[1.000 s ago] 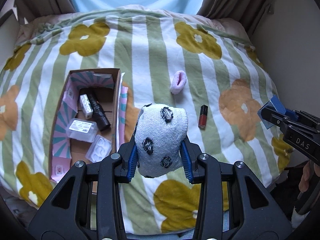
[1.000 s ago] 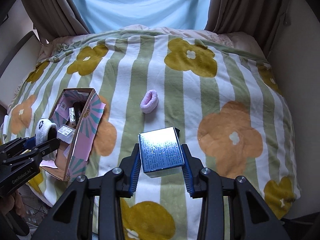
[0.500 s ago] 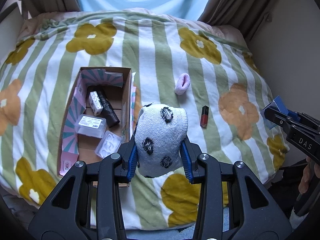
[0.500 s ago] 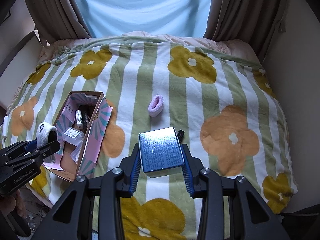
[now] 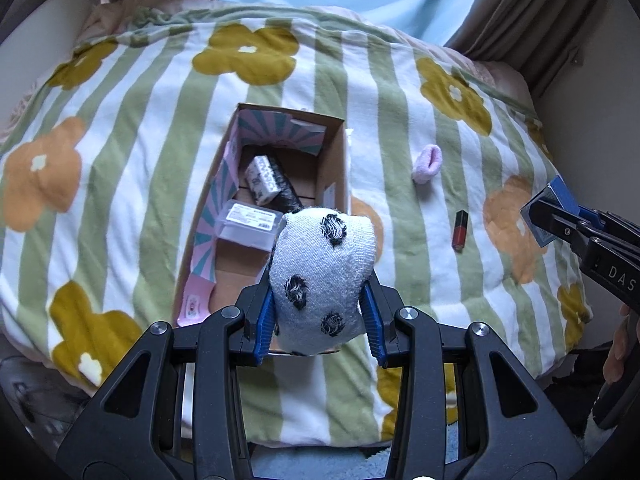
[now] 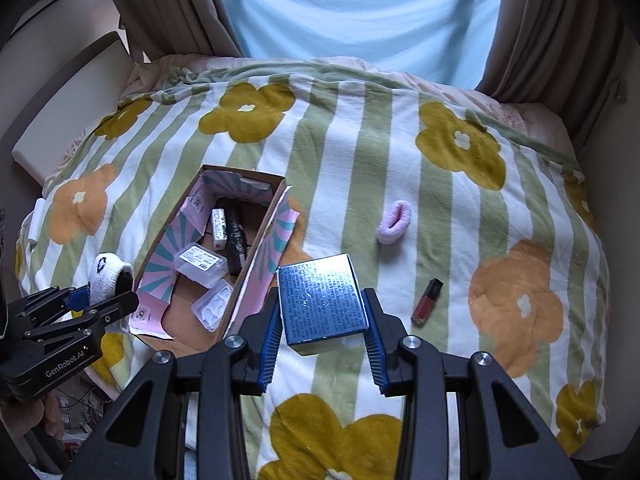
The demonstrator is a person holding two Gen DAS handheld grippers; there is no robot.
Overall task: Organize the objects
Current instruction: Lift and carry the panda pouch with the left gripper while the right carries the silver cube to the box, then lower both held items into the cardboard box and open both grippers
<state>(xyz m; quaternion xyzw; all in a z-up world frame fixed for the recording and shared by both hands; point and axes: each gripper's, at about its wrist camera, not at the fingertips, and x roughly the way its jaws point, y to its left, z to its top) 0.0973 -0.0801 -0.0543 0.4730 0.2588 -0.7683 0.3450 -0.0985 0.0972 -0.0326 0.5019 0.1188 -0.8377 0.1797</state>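
Holding one sock (image 5: 322, 276), one blue box (image 6: 322, 300).

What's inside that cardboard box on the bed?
The cardboard box holds a small white packet, a black tube and two clear plastic cases. Anything beneath them is hidden.

Your left gripper (image 5: 320, 320), with the sock (image 5: 322, 276), has swung left: the box (image 5: 332, 168) was off to its left, now sits straight ahead, the sock overlapping its near right corner. Your right gripper (image 6: 322, 334), carrying the blue box (image 6: 322, 300), has pulled back and higher; the lipstick (image 6: 428, 301) has come into view beside it.
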